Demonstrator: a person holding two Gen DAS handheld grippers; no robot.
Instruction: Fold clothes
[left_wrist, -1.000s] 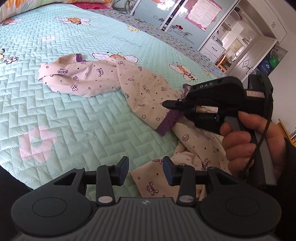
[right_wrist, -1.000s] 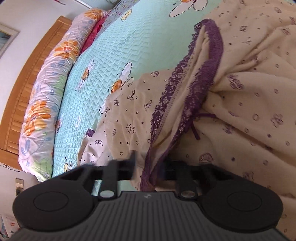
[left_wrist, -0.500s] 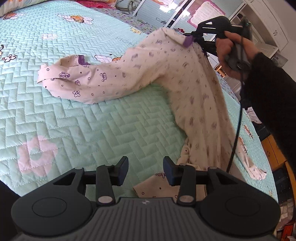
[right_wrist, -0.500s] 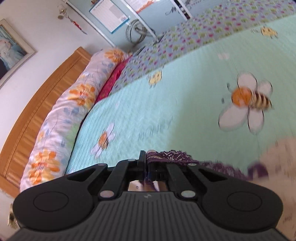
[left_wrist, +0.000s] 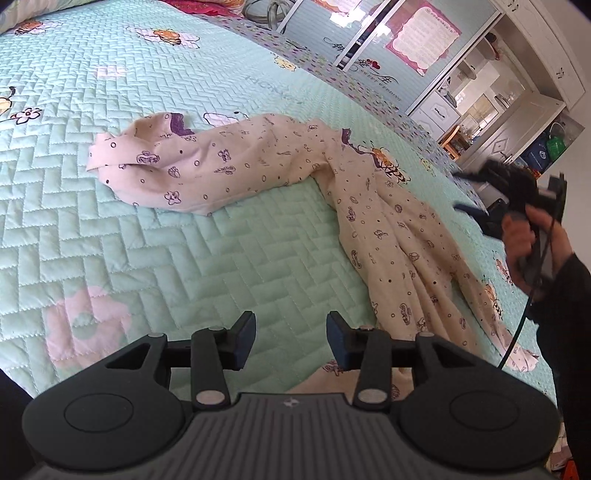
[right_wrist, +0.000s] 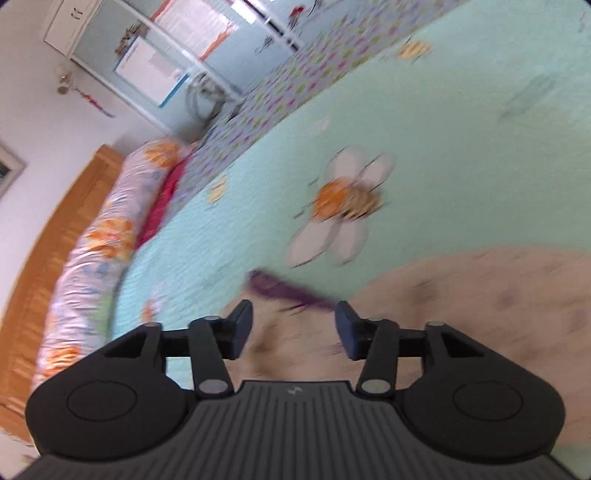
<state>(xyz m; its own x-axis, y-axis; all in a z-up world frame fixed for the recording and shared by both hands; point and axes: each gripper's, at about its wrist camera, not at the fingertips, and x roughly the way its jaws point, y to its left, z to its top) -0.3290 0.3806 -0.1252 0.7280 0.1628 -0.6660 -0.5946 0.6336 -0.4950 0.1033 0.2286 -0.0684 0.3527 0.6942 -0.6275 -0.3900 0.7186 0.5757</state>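
Both views are bright with soft, even daylight; the mint quilt (left_wrist: 155, 236) carries only faint shadows, the plainest a soft one under the folds of the cream garment (left_wrist: 258, 162), and the white cabinet (left_wrist: 491, 99) at the far right looks washed out. The left wrist view is sharp across most of its field, though the right gripper (left_wrist: 465, 192) is smeared by motion. The right wrist view is blurred nearly throughout, the bee print (right_wrist: 343, 203) and purple trim (right_wrist: 291, 291) streaked, and both pictures bend strongly at their dark rounded fisheye edges.
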